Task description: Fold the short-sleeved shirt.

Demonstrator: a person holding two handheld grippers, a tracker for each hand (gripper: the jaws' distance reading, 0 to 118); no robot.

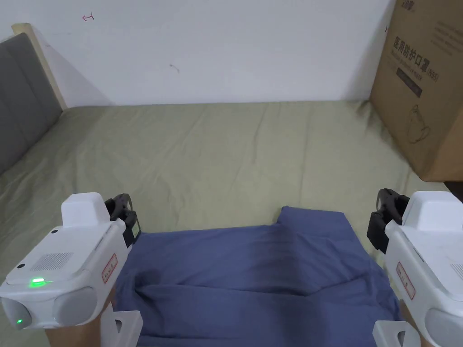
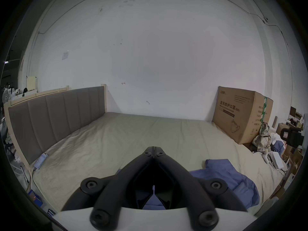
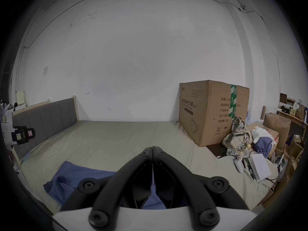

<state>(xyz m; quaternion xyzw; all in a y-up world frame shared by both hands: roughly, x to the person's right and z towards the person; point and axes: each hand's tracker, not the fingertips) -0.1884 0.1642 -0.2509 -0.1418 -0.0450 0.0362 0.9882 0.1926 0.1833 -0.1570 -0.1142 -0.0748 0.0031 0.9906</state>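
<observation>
Soft, even indoor light fills the head view, bright on the wall [image 1: 226, 49], with a faint shadow in the upper left beside the headboard [image 1: 22, 90]. Both gripper views are dimmer, greyer and strongly bent by a fisheye lens, with black corners. A green lamp glows at lower left

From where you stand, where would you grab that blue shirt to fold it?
Probably by the two near corners of the blue shirt, one per gripper, coming down from above at its left and right edges. It lies spread but rumpled on the bed sheet, with a creased fold across its middle, so lifting at the corners should pull it flat.
</observation>
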